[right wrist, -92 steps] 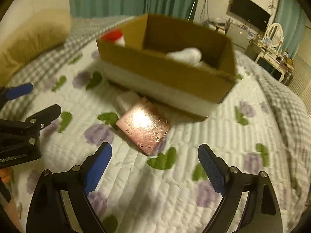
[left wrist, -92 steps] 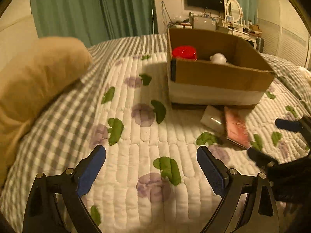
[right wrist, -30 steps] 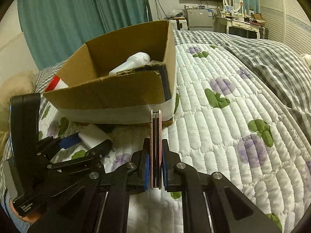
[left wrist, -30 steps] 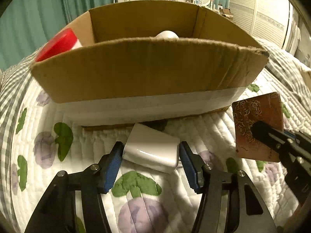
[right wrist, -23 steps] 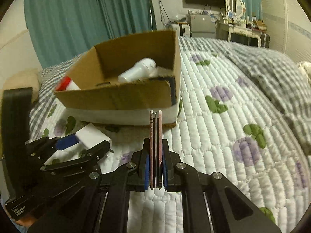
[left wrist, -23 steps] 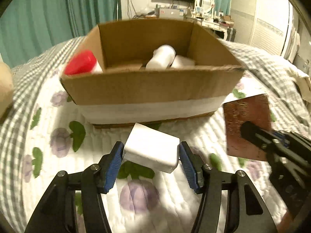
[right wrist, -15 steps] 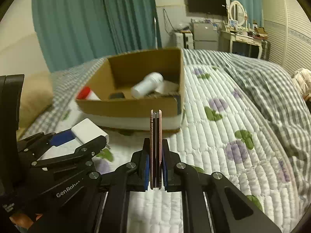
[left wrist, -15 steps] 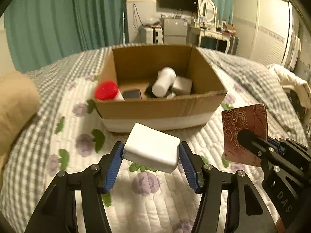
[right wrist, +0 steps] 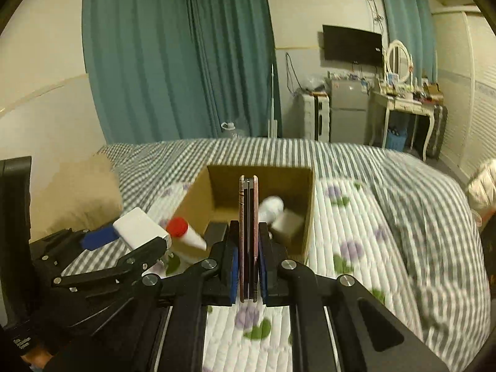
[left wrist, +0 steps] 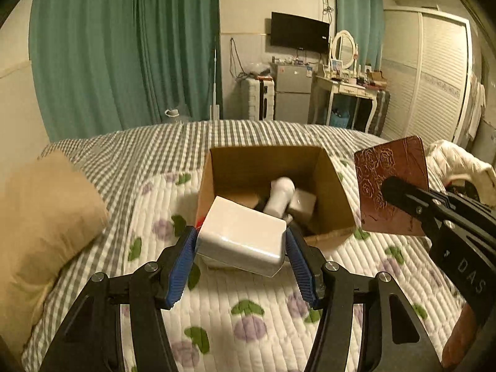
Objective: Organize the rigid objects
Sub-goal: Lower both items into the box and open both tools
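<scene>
White rectangular block (left wrist: 241,239), clamped by its two short ends between the blue pads of the left gripper (left wrist: 241,255) and held in the air above the quilt (left wrist: 263,294), its long axis running across the jaws and its broad top face tilted slightly down to the right. Thin pink case (right wrist: 248,235), pinched edge-on in the narrowly closed right gripper (right wrist: 248,266); it stands upright, long axis vertical, and in the left wrist view its flat rose-patterned face (left wrist: 392,186) is turned toward the camera. Both items hang in front of and just short of an open cardboard box (left wrist: 338,186) resting on the bed. Inside the box lie a white bottle (left wrist: 279,197), a small pale cube (left wrist: 302,203) touching it, a red-capped bottle (right wrist: 186,232) against the left wall, and a dark flat item (right wrist: 215,232). A tan pillow (left wrist: 43,210) lies well to the left; green curtains (left wrist: 124,52) and a dressing table (left wrist: 347,86) stand beyond the bed.
</scene>
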A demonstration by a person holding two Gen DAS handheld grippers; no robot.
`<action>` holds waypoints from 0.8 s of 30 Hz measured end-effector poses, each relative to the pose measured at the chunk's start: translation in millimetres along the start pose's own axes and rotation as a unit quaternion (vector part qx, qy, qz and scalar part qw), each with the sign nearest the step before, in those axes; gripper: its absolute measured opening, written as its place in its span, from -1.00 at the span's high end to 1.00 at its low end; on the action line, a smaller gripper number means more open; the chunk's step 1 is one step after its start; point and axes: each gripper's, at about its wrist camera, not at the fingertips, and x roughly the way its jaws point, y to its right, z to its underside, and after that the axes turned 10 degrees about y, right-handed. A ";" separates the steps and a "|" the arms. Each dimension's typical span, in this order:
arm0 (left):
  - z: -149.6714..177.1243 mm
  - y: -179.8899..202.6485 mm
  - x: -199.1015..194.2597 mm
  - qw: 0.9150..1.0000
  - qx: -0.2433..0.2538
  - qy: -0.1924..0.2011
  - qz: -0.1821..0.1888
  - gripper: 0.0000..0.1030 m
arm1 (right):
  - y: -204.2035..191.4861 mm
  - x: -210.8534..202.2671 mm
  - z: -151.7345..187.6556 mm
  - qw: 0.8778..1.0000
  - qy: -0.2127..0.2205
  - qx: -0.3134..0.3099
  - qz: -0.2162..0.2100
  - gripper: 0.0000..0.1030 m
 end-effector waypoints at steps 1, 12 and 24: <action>-4.7 -0.6 5.4 1.000 0.001 0.002 -0.001 -0.15 | -0.4 4.4 -5.3 1.000 0.002 -0.004 0.000 0.82; -27.5 2.6 89.9 1.000 0.012 -0.003 0.002 -0.15 | 14.4 80.7 -34.8 1.000 -0.002 -0.030 0.002 0.82; -5.8 -0.4 172.6 0.999 -0.017 -0.050 0.003 -0.19 | 38.6 147.0 -5.7 0.999 -0.041 -0.034 0.007 0.82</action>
